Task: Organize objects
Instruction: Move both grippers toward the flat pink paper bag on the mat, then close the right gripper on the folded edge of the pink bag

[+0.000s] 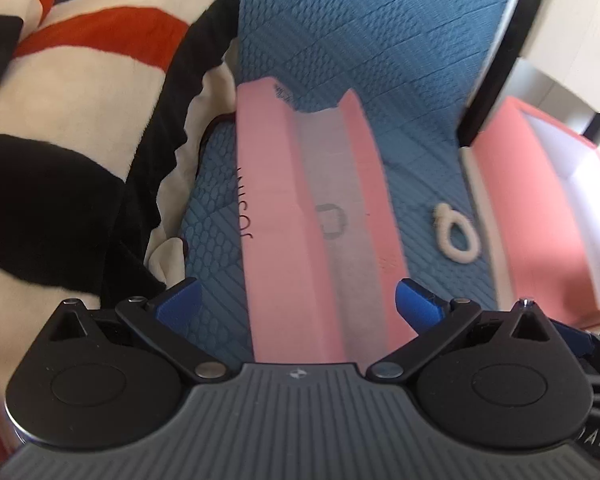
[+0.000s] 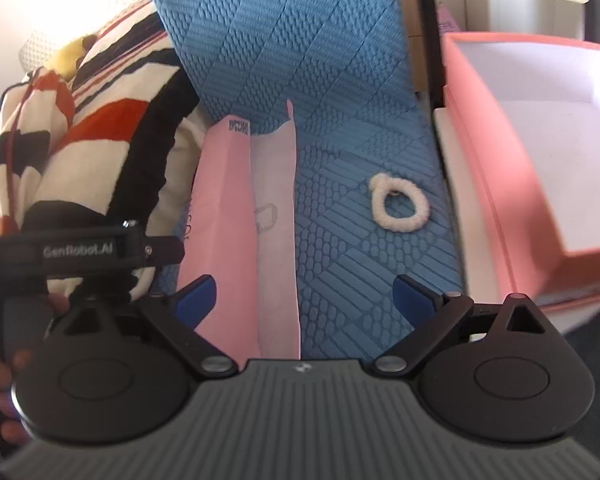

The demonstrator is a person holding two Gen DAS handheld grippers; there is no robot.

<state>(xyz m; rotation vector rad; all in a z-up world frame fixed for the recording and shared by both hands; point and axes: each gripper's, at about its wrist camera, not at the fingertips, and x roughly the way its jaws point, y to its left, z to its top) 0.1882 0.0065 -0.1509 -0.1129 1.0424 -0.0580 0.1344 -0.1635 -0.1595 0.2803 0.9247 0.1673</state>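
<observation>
A long pink packet (image 1: 296, 216) with a pale clear middle strip lies lengthwise on the blue textured mat (image 1: 340, 40). My left gripper (image 1: 300, 304) is open, its blue fingertips (image 1: 180, 300) on either side of the packet's near end, not closed on it. In the right wrist view the pink packet (image 2: 240, 220) lies left of centre and a white fuzzy hair tie (image 2: 398, 208) rests on the blue mat (image 2: 300, 40) to its right. My right gripper (image 2: 306, 300) is open and holds nothing. The hair tie (image 1: 458, 236) also shows in the left view.
An open pink box (image 2: 540, 152) with a white inside stands at the mat's right edge, also seen as the pink box (image 1: 548, 208). A red, white and black striped blanket (image 1: 80, 120) is heaped on the left. A hand (image 2: 4, 380) holds the left device.
</observation>
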